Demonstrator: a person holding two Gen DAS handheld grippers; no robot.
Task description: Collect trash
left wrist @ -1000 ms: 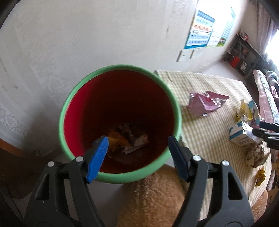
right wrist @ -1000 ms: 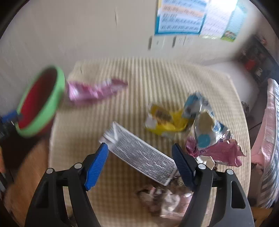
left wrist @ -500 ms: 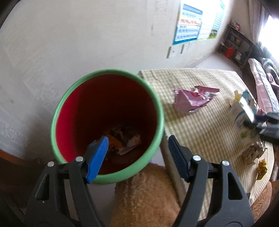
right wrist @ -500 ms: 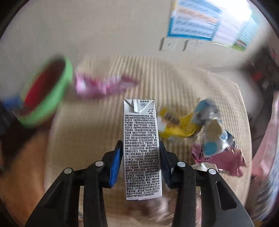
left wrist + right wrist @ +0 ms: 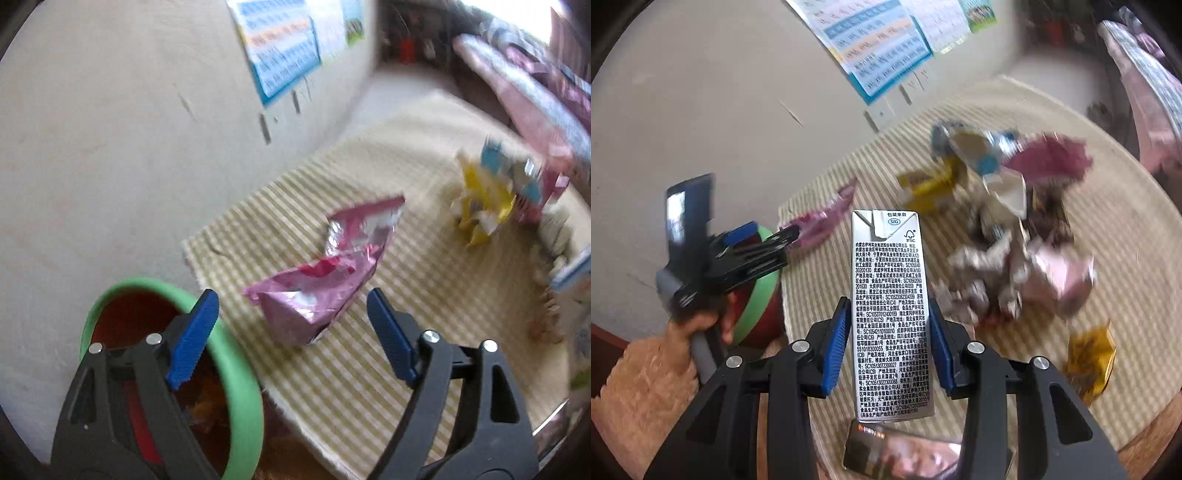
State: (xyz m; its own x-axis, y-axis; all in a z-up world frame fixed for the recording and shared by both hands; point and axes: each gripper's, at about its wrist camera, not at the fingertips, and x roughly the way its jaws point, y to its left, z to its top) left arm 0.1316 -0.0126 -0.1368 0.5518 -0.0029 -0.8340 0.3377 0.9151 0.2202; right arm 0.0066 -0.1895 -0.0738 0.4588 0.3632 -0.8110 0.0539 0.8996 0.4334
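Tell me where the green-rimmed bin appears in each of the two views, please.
Left wrist view: green-rimmed bin sits lower left, partly behind the left gripper.
Right wrist view: it sits left of centre, beyond the table edge, partly hidden.
Shared landmark: the pink foil wrapper beside it.

motion blur smears the wrapper pile (image 5: 1027, 258) past reading; the left gripper (image 5: 291, 336) hides part of the green-rimmed bin (image 5: 236, 373), whose contents stay indistinct; a milk carton (image 5: 572, 269) is cut off at the frame's edge.
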